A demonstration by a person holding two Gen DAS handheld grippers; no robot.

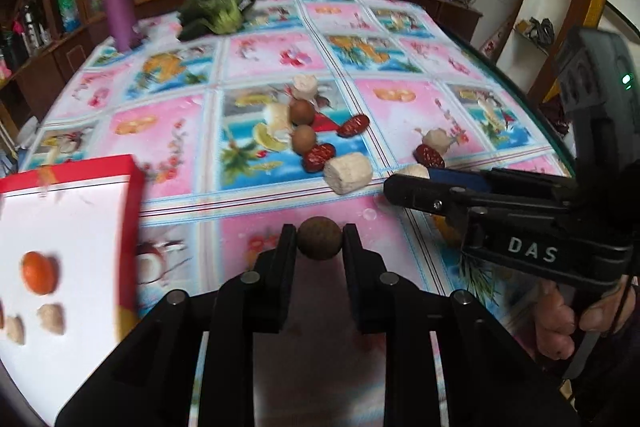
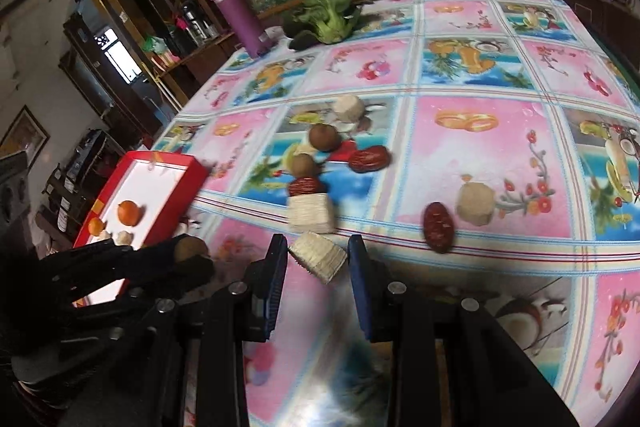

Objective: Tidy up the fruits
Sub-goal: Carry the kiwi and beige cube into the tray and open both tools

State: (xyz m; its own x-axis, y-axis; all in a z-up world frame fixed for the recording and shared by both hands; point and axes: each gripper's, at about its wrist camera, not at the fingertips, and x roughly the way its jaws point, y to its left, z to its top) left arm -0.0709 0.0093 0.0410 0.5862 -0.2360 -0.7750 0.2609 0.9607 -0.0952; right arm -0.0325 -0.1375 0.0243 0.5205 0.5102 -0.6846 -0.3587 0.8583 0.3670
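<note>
The left gripper (image 1: 319, 239) is level above the tablecloth (image 1: 400, 99), pointing forward, its two fingers closed against the sides of a small brown round fruit (image 1: 319, 238), with the red tray (image 1: 80, 227) close on its left. The right gripper (image 2: 318, 255) reaches in low from the right. Its blue-padded fingers are spread around a pale ridged cylinder piece (image 2: 318, 261), and contact is unclear.

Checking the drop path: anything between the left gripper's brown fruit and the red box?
Nothing: in the left wrist view only bare flowered tablecloth lies between the round brown fruit in the left gripper and the red, white-lined box.
</note>
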